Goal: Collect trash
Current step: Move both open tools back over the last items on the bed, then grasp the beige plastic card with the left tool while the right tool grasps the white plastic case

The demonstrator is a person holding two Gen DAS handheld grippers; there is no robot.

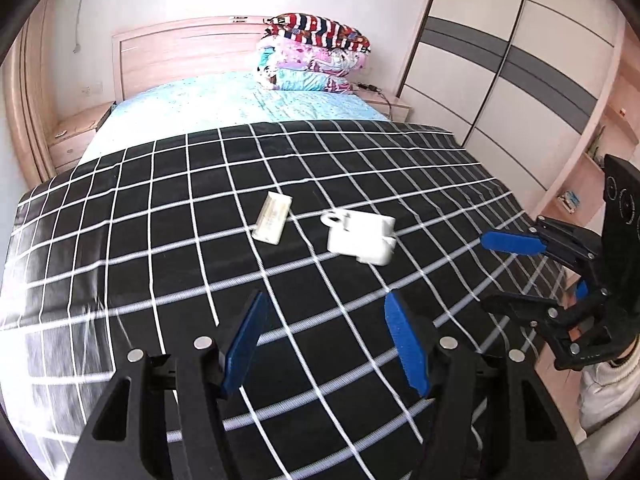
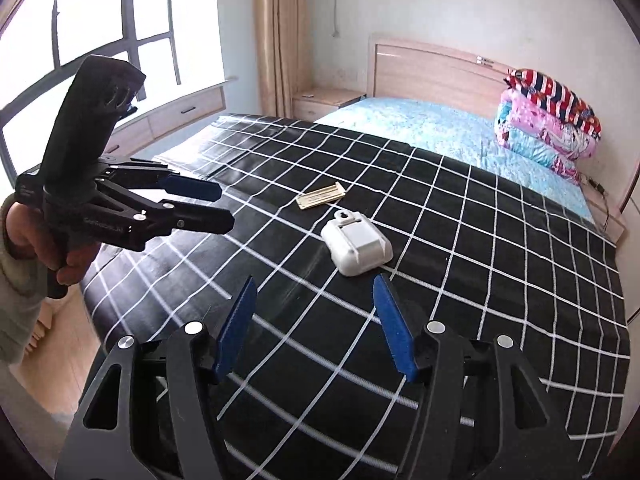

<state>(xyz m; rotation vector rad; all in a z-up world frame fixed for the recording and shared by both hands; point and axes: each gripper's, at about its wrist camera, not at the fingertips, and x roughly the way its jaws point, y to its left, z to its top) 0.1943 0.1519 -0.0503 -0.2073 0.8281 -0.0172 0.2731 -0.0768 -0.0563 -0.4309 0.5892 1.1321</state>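
A white plastic package (image 1: 360, 236) (image 2: 356, 242) and a flat cream-coloured small box (image 1: 273, 218) (image 2: 321, 195) lie side by side on the black checked cloth (image 1: 200, 208) (image 2: 480, 248) covering the bed. My left gripper (image 1: 326, 336) is open and empty, hovering over the cloth short of both items; it also shows in the right wrist view (image 2: 222, 208). My right gripper (image 2: 314, 316) is open and empty, just short of the white package; it also shows at the right of the left wrist view (image 1: 486, 272).
Beyond the cloth is a light blue sheet (image 1: 224, 100) with stacked folded quilts (image 1: 316, 56) by the wooden headboard (image 1: 180, 52). Nightstands (image 1: 76, 132) flank the bed. A wardrobe (image 1: 500, 64) stands to the right, a window (image 2: 100, 20) to the left.
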